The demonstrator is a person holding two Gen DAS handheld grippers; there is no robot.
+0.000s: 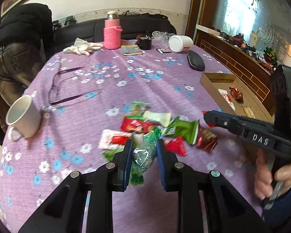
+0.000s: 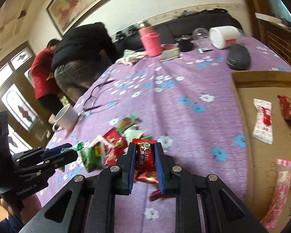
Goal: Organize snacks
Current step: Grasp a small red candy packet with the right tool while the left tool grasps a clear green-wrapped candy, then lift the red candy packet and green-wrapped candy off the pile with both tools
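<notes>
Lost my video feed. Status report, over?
Left tool shut on green snack. Right tool shut on red candy. Pile remains on cloth; cardboard box right, partly filled. Path clear.

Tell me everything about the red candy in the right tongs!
The red foil-wrapped candy is a small shiny packet with white and yellow printed characters and a round white logo. It stands upright, pinched on both sides between the blue pads of the right tongs, above the purple flowered tablecloth. Its crinkled lower end pokes out below.

Loose snack packets [image 1: 145, 128] beside box [image 1: 209, 82]
</notes>
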